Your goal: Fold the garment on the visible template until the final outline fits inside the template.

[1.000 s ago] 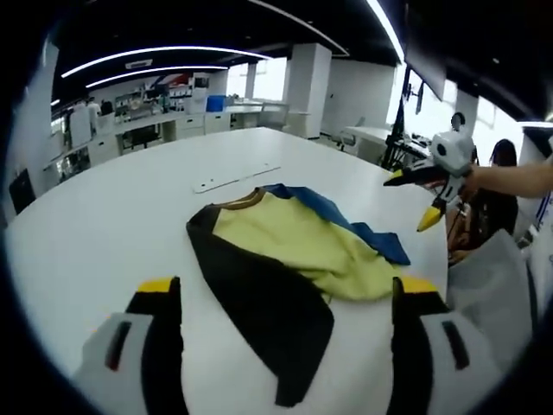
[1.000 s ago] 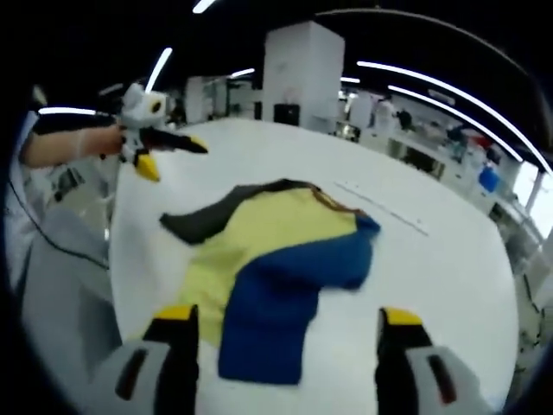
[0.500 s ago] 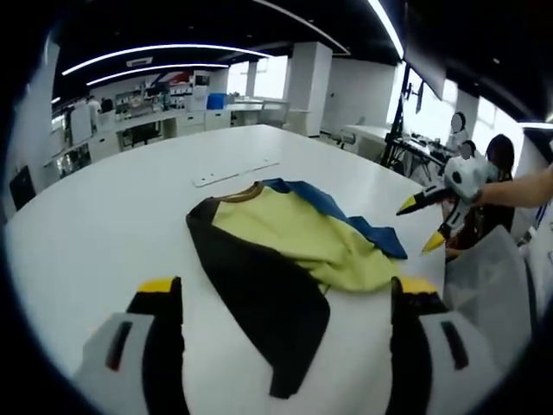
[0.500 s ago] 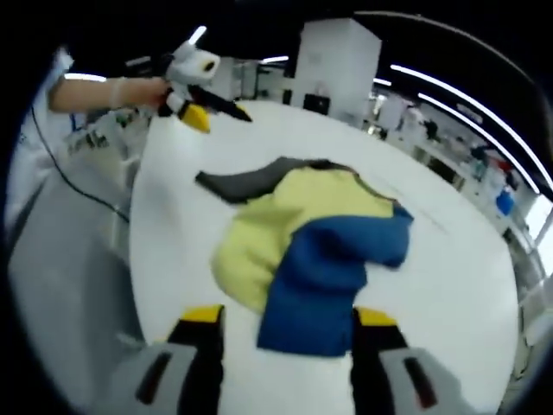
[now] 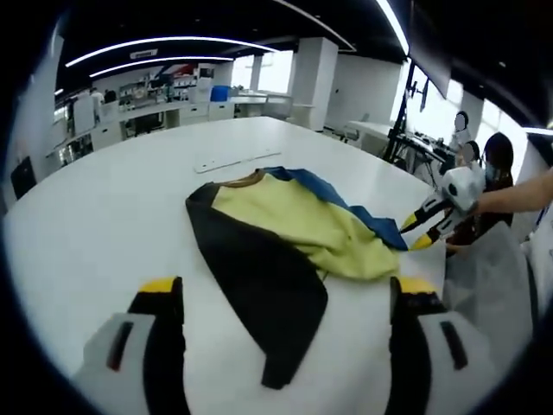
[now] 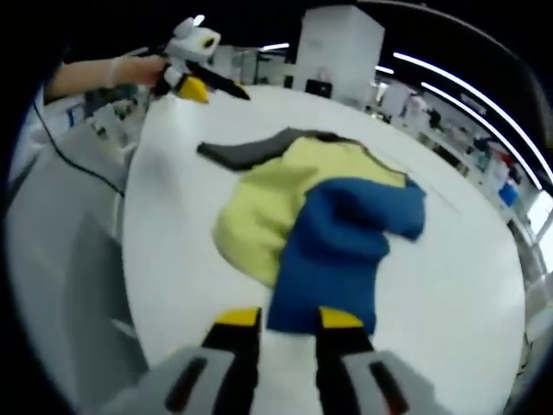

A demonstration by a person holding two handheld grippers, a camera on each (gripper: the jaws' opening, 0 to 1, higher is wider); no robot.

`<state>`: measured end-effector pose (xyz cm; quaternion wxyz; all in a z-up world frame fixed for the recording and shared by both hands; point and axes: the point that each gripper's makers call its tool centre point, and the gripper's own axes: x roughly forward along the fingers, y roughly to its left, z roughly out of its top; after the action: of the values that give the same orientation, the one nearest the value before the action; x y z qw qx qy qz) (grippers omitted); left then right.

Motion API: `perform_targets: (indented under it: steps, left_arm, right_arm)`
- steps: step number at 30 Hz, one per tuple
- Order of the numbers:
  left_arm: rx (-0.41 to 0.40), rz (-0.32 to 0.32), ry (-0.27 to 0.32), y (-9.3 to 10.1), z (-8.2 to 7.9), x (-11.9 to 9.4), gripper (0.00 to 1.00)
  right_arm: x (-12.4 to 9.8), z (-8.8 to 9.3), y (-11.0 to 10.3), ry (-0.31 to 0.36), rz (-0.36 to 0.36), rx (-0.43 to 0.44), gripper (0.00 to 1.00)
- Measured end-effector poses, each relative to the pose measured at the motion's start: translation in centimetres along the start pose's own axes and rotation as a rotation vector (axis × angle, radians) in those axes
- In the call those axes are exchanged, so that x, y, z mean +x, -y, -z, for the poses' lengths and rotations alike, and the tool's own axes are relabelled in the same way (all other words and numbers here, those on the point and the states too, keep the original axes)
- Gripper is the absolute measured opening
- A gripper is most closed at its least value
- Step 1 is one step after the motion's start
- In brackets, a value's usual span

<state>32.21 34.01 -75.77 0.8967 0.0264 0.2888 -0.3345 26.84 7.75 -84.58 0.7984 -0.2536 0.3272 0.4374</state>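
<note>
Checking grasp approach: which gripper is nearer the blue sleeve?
Right. The right gripper sits at the hem of the blue sleeve, jaws nearly closed around its edge. The left gripper hovers open across the garment, by the black sleeve.

Right gripper [image 6: 289, 322] dropped to blue sleeve [image 6: 333, 259] hem, jaws narrowed around its edge.

Your left gripper view looks low across the round white table [image 5: 104, 216] from the black-sleeve side of the crumpled yellow, black and blue garment [image 5: 294, 233], facing the windows. Your right gripper view sits closer, looking down from the blue-sleeve side toward the far table edge. Both share the garment [image 6: 320, 216], and each catches the opposite gripper.
</note>
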Motion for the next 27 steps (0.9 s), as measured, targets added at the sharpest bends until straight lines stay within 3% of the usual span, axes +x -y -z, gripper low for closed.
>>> perform_targets:
  steps: [13,19,22,27]
  left_arm:
    - [-0.016,-0.018,-0.003,-0.1,0.3,-0.5,0.95]
    - [-0.024,-0.015,-0.005,0.0,0.6,-0.4,0.95]
    - [-0.026,-0.014,-0.008,0.0,0.8,-0.4,0.95]
    - [-0.018,-0.013,-0.005,0.3,0.6,-0.6,0.95]
  right_arm:
    - [0.4,0.4,0.1,-0.004,0.01,0.035,0.0]
    - [0.3,0.3,0.6,0.016,0.014,0.111,0.0]
    - [-0.5,-0.7,1.0,0.051,0.018,0.149,0.0]
    - [-3.5,-3.8,3.0,0.168,0.025,0.267,0.0]
